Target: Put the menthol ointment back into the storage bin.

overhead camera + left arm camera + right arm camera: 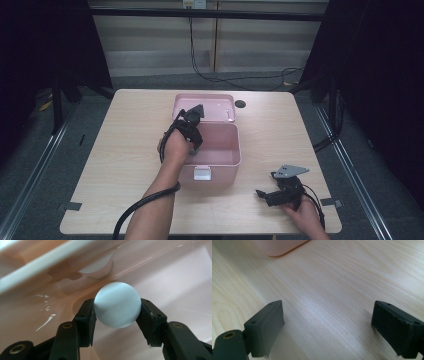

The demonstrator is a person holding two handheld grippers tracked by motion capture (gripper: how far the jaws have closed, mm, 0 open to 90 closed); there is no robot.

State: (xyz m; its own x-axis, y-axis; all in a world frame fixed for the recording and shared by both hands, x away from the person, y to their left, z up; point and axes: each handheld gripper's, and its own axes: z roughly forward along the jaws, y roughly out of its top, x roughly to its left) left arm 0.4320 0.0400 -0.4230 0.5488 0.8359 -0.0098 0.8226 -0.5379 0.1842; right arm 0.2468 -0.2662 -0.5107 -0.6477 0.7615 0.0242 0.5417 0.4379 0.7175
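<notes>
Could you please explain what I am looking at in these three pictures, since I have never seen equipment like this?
A person sits at a wooden table and holds a hand-operated gripper with two black jaws in each hand. The high view looks down on the table from above. The other two pictures come from small cameras riding on the grippers, looking along their jaws.

On the table stands a pink box with its lid folded open behind it. The left gripper reaches into the box and is clamped on a pale blue ball, one jaw on each side. The right gripper rests near the table's front right corner, jaws wide apart with bare wood between them, holding nothing.
</notes>
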